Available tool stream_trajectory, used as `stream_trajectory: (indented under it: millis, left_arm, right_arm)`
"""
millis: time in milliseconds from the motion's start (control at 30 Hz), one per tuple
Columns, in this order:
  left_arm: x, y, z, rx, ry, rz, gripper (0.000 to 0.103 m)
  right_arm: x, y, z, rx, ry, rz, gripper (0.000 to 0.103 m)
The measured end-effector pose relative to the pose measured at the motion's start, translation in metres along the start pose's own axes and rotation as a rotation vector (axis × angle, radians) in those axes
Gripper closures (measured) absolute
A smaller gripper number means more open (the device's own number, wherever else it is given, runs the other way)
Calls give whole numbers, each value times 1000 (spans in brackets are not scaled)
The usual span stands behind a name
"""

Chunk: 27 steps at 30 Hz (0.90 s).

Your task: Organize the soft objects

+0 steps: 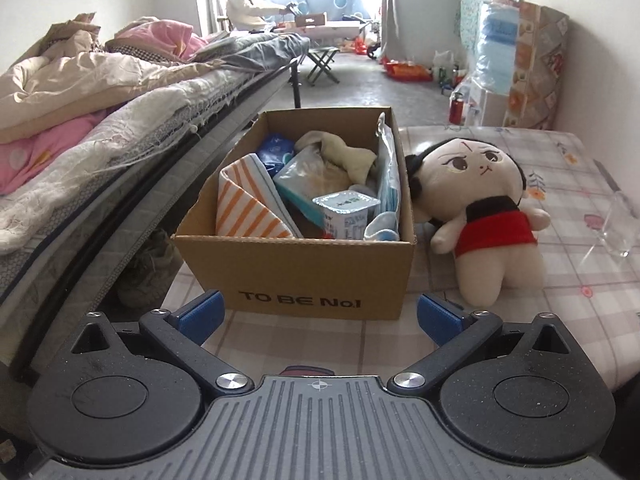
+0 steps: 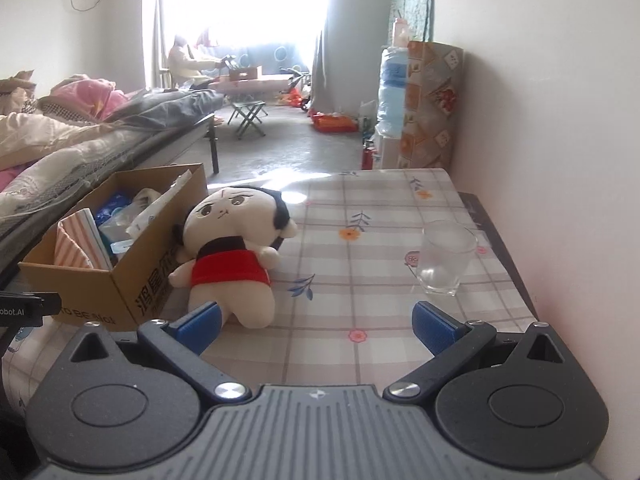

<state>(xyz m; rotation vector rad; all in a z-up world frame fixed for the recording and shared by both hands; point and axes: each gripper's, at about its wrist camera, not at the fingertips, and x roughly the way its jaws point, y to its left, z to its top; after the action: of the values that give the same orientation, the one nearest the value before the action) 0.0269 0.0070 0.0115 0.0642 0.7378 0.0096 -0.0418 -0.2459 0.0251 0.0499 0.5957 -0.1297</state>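
Observation:
A cream plush doll in a red and black top lies on the checked tablecloth, leaning on the right side of a cardboard box. The box holds a striped orange cloth, a beige soft toy, plastic packets and a sealed cup. My left gripper is open just before the box's front wall, nothing between its blue pads. My right gripper is open over the cloth; its left pad is close by the doll's feet.
A clear drinking glass stands on the table at the right. A bed with piled bedding runs along the left. A wall borders the table's right side. A person sits far back by the window.

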Motion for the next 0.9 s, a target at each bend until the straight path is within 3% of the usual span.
stream_trajectory:
  millis: [400,900]
  left_arm:
    - [-3,-26,-5,1,7,80,0]
    - [-1,-24,-2,5,35,65,0]
  right_arm:
    - [12,7,-5,2,59,27,0]
    - [21,3,-7,41,99,27,0]
